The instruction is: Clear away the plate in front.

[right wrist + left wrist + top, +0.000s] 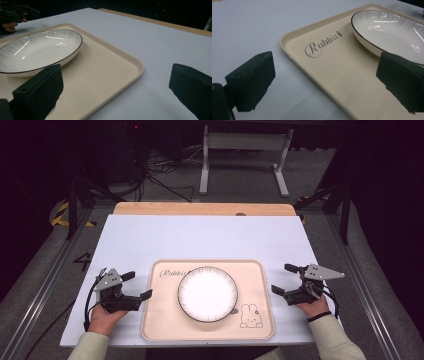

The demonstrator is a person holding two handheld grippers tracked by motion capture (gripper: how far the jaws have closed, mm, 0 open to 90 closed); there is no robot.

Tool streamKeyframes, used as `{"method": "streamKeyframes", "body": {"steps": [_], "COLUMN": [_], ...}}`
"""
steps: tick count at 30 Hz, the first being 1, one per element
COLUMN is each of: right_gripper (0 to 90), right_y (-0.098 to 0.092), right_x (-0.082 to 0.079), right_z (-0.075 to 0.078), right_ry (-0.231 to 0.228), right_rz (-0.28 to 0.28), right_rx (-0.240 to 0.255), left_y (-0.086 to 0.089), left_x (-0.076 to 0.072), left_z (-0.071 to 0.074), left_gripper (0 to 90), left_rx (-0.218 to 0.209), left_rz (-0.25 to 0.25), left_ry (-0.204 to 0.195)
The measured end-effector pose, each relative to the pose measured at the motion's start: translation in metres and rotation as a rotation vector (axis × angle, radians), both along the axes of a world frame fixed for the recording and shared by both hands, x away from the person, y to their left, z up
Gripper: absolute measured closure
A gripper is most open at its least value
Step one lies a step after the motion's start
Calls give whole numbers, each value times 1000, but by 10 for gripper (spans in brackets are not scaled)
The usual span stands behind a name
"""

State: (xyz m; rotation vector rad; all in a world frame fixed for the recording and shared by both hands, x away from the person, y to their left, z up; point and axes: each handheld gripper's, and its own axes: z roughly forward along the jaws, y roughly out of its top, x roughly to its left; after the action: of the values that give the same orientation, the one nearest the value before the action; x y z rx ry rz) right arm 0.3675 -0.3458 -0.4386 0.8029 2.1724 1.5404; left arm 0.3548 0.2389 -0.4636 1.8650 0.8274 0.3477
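A white plate (207, 293) with a thin dark rim sits in the middle of a beige tray (160, 320) printed with "Rabbit" and a small rabbit drawing. My left gripper (137, 284) rests open at the tray's left edge, nothing between its jaws. My right gripper (285, 278) is open just off the tray's right edge, also empty. In the left gripper view the plate (392, 32) and tray (332, 67) lie ahead of the open gripper (329, 82). In the right gripper view the plate (37, 50) sits on the tray (105, 67) to the left of the open gripper (117, 90).
The tray lies on a pale blue-white table cover (200, 237) over a wooden tabletop (200, 209). Broad bare cover stretches behind the tray. Beyond the table are a white stand frame (245, 155) and cables on the dark floor.
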Motion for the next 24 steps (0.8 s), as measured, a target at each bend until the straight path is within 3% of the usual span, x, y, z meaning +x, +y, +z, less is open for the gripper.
{"method": "streamKeyframes", "body": {"steps": [6, 7, 12, 24], "right_gripper": [0, 0, 0, 0], "right_y": [3, 3, 7, 11], "right_x": [1, 2, 4, 6], "right_z": [-3, -4, -9, -11], "right_ry": [6, 15, 40, 57], "right_rz": [-6, -6, 1, -2], "right_rx": [-20, -17, -27, -48], "left_y": [0, 0, 1, 1], "left_x": [0, 1, 0, -2], "left_z": [-4, -4, -4, -5], "left_gripper": [28, 28, 33, 37], "left_rx": [-8, -12, -21, -24], "left_rz": [8, 9, 25, 13], "left_ry": [14, 30, 31, 1]}}
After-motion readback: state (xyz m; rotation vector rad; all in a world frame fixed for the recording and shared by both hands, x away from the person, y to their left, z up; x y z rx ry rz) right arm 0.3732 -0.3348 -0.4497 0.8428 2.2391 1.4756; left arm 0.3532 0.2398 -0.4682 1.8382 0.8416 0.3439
